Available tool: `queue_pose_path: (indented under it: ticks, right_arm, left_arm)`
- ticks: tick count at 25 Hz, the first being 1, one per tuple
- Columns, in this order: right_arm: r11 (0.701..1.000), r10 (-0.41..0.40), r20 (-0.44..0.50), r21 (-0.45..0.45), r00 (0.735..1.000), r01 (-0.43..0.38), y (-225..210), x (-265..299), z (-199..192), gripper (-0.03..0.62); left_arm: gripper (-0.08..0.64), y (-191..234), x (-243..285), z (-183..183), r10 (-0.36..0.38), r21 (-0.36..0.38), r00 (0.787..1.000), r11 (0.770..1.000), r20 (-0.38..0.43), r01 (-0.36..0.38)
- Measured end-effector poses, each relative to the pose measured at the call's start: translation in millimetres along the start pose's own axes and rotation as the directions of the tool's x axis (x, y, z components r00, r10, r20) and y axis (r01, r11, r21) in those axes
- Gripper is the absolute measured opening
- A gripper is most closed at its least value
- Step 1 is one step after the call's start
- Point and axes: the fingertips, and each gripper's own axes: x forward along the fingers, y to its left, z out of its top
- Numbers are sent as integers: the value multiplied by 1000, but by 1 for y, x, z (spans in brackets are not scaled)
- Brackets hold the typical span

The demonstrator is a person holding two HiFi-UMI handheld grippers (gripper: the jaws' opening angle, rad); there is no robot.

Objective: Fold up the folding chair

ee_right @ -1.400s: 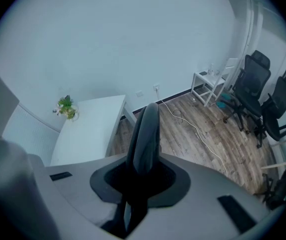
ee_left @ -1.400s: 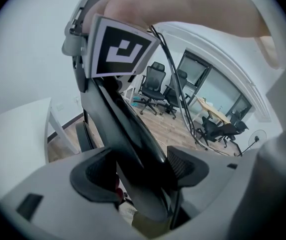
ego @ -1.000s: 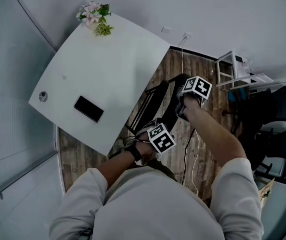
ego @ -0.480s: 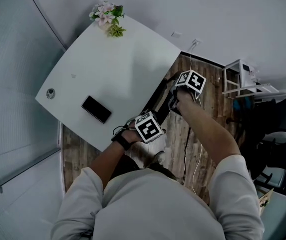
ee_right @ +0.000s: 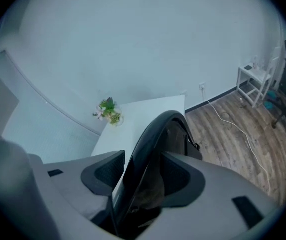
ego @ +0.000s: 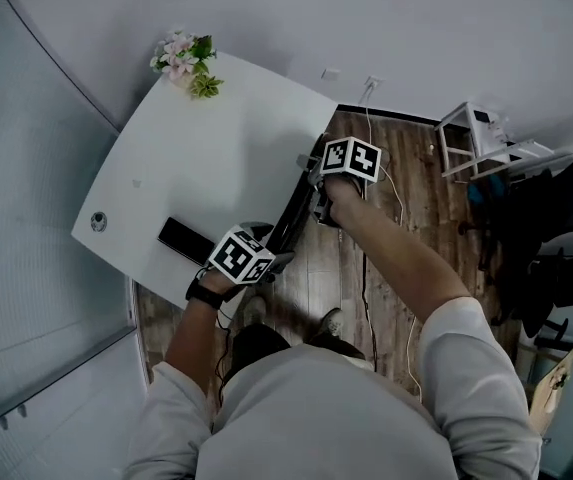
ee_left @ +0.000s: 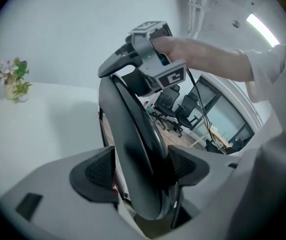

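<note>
1. Left claw (ee_left: 142, 168): clamped on the folding chair (ee_left: 128, 134). Both pads (ee_left: 100, 170) press its dark curved edge; jaws stand fairly wide bc the part btwn them is thick.
2. Right claw (ee_right: 142, 176): further up the same chair, at its top rim. Jaws have just been opening. The rim sits btwn them, but one pad (ee_right: 105, 176) looks clear of it, so no real grip there.
3. Chair: runs from my left claw up to my right one as a single thin dark slab. Seat & back look flat together, so it reads as folded or v. close.
4. Just left of both claws: edge of the white table (ego: 216, 138), chair right alongside it. Can't tell if they touch.
5. Further left, on the tabletop: black phone (ego: 181, 238) near my left claw, flowers (ego: 186, 58) at the far corner. Right of the claws: wood floor (ego: 416, 208).
6. Progress: the fold itself is prob done. Left, I'd guess: settle the chair vs the table or floor, then release my left claw. With one claw holding, it could tip.
</note>
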Motion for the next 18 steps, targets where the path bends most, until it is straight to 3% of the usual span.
queue_pose_path:
  ticks: [5, 9, 13, 18]
  right_arm:
    - [984, 119, 102, -147, 988, -103, -4, -63, 17, 232]
    - [947, 133, 232, -317, 963, -54, -38, -142, 25, 221]
    - [913, 104, 366, -404, 925, 57, -88, -225, 15, 210]
    - [884, 74, 519, -429, 851, 185, -145, -324, -6, 192]
  left_arm:
    - [330, 3, -32, 14, 179, 17, 982, 983, 66, -180]
    - [328, -11, -57, 56, 293, 34, 937, 952, 187, -305]
    - [316, -45, -59, 107, 324, 88, 902, 928, 287, -362]
    - [279, -107, -33, 165, 278, 172, 889, 918, 363, -357]
